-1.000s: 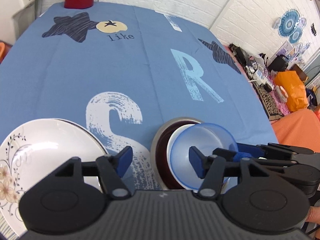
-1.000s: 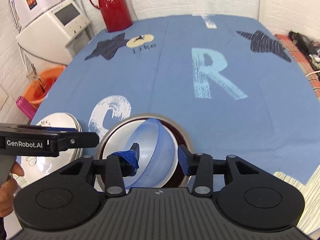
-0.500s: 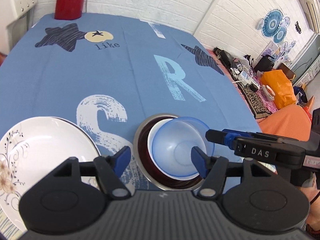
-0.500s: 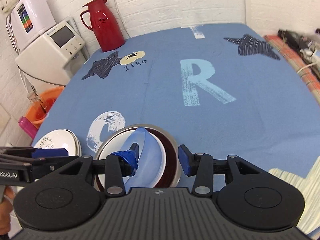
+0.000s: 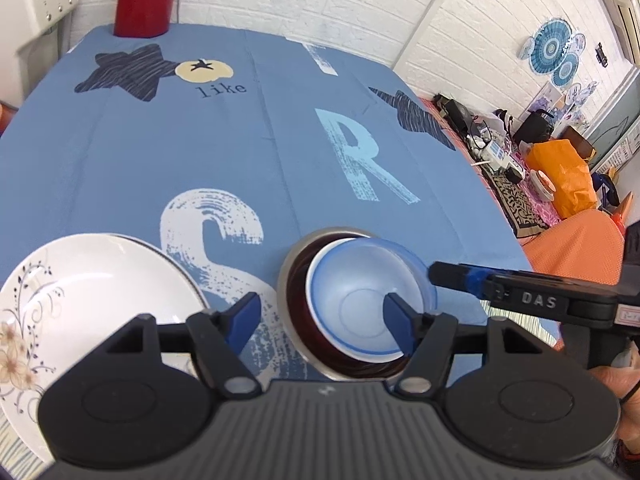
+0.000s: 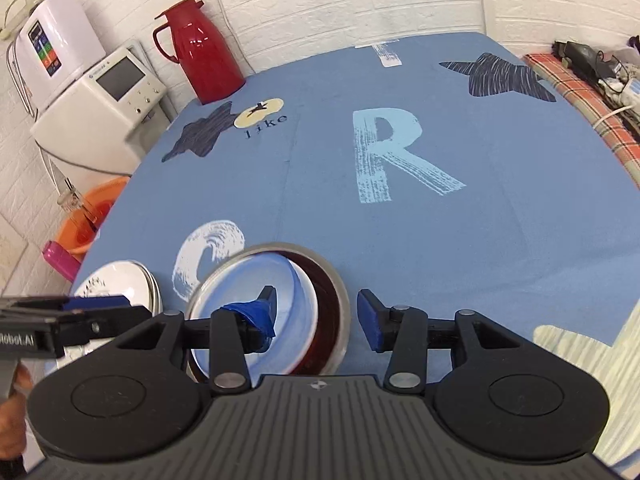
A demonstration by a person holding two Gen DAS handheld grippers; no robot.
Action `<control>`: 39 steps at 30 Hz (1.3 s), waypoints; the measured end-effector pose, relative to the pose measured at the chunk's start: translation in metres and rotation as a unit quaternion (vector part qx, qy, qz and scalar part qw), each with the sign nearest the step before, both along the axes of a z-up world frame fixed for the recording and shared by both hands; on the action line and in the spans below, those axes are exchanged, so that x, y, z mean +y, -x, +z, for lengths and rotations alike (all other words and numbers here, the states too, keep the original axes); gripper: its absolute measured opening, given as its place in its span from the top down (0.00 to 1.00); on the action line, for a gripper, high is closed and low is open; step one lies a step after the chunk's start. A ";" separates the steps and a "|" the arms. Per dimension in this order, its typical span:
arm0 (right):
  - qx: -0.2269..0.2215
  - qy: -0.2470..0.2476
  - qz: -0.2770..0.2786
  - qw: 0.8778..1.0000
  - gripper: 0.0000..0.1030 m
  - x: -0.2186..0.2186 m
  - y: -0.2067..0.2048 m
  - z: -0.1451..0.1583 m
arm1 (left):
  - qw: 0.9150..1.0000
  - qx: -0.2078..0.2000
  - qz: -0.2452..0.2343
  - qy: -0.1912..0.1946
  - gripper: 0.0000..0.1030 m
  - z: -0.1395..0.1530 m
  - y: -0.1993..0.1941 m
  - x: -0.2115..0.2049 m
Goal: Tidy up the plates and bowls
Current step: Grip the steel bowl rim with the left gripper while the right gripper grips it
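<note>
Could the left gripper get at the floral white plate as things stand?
Probably yes. The left gripper hangs with jaws open and empty, and the floral white plate lies uncovered on the tablecloth just to its left. The nested bowls and right gripper sit on the other side.

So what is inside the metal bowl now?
The metal bowl holds a white bowl with a translucent blue bowl nested in it. Anything beneath them is covered.
</note>
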State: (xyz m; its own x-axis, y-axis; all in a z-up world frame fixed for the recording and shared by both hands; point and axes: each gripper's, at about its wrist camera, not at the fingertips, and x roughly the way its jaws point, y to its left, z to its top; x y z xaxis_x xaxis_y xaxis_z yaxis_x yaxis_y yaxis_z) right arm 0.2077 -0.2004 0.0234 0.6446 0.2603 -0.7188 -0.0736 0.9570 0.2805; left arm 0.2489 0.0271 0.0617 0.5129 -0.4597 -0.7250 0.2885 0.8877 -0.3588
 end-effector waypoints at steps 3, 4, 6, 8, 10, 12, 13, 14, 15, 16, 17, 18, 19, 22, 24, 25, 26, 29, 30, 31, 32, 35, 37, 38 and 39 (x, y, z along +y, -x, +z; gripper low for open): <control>0.022 0.019 0.005 1.000 0.72 -0.005 0.009 -0.005 | 1.000 0.013 -0.005 -0.026 0.35 -0.005 -0.001 0.010; 0.030 0.023 0.008 0.999 0.71 -0.006 0.011 -0.008 | 0.999 0.018 -0.008 -0.031 0.35 -0.007 -0.002 0.012; 0.047 0.021 0.003 0.999 0.71 -0.009 0.009 -0.015 | 0.998 0.029 -0.014 -0.049 0.35 -0.011 -0.008 0.015; 0.058 0.012 -0.004 0.998 0.71 -0.011 0.004 -0.022 | 0.998 0.036 -0.020 -0.057 0.35 -0.014 -0.019 0.012; 0.066 0.011 -0.013 0.998 0.71 -0.013 -0.001 -0.028 | 0.996 0.041 -0.027 -0.073 0.35 -0.019 -0.032 0.007; 0.074 0.000 -0.020 0.997 0.70 -0.016 -0.006 -0.034 | 0.994 0.045 -0.028 -0.098 0.35 -0.027 -0.041 0.000; 0.079 -0.009 -0.023 0.997 0.70 -0.017 -0.008 -0.036 | 0.992 0.043 -0.022 -0.116 0.34 -0.031 -0.044 -0.002; 0.084 -0.014 -0.024 0.996 0.70 -0.018 -0.011 -0.037 | 0.991 0.036 -0.016 -0.131 0.34 -0.033 -0.045 -0.004; 0.087 -0.012 -0.022 0.996 0.70 -0.017 -0.014 -0.039 | 0.989 0.030 -0.015 -0.141 0.33 -0.034 -0.047 -0.005; 0.089 -0.008 -0.019 0.996 0.70 -0.014 -0.017 -0.041 | 0.990 0.028 -0.016 -0.139 0.32 -0.034 -0.048 -0.004; 0.093 -0.006 -0.018 0.995 0.69 -0.012 -0.019 -0.044 | 0.990 0.029 -0.015 -0.135 0.31 -0.034 -0.048 -0.003; 0.101 -0.005 -0.018 0.995 0.69 -0.010 -0.022 -0.047 | 0.991 0.028 -0.014 -0.133 0.30 -0.034 -0.049 -0.002; 0.104 0.000 -0.017 0.994 0.69 -0.008 -0.024 -0.048 | 0.991 0.022 -0.010 -0.133 0.30 -0.033 -0.049 -0.001; 0.103 0.017 -0.010 0.994 0.69 -0.004 -0.028 -0.051 | 0.992 0.005 -0.027 -0.126 0.30 -0.027 -0.048 -0.005; 0.110 0.015 -0.009 0.994 0.67 -0.004 -0.029 -0.054 | 0.992 0.003 -0.041 -0.123 0.29 -0.026 -0.050 -0.011; 0.113 0.013 -0.008 0.993 0.66 -0.003 -0.028 -0.057 | 0.990 0.007 -0.048 -0.130 0.29 -0.028 -0.053 -0.015; 0.110 0.018 -0.006 0.994 0.65 -0.001 -0.027 -0.057 | 0.989 0.011 -0.054 -0.136 0.28 -0.030 -0.056 -0.018; 0.103 0.038 0.006 0.994 0.62 0.004 -0.027 -0.057 | 0.990 0.017 -0.054 -0.128 0.28 -0.035 -0.061 -0.018; 0.101 0.039 0.008 0.994 0.61 0.004 -0.026 -0.057 | 0.990 0.019 -0.054 -0.127 0.28 -0.035 -0.062 -0.016; 0.101 0.042 0.012 0.994 0.61 0.004 -0.026 -0.057 | 0.991 0.023 -0.049 -0.120 0.29 -0.035 -0.062 -0.014; 0.102 0.044 0.014 0.994 0.61 0.005 -0.027 -0.057 | 0.992 0.026 -0.048 -0.110 0.29 -0.035 -0.061 -0.011; 0.110 0.050 0.022 0.992 0.60 0.006 -0.030 -0.057 | 0.996 0.024 -0.029 -0.077 0.29 -0.027 -0.058 0.003; 0.113 0.053 0.022 0.992 0.60 0.007 -0.031 -0.057 | 0.996 0.022 -0.034 -0.080 0.28 -0.025 -0.059 0.007; 0.114 0.056 0.021 0.992 0.59 0.009 -0.032 -0.057 | 0.995 0.025 -0.034 -0.090 0.28 -0.026 -0.060 0.008; 0.114 0.059 0.021 0.991 0.59 0.010 -0.032 -0.057 | 0.994 0.026 -0.034 -0.097 0.28 -0.027 -0.060 0.008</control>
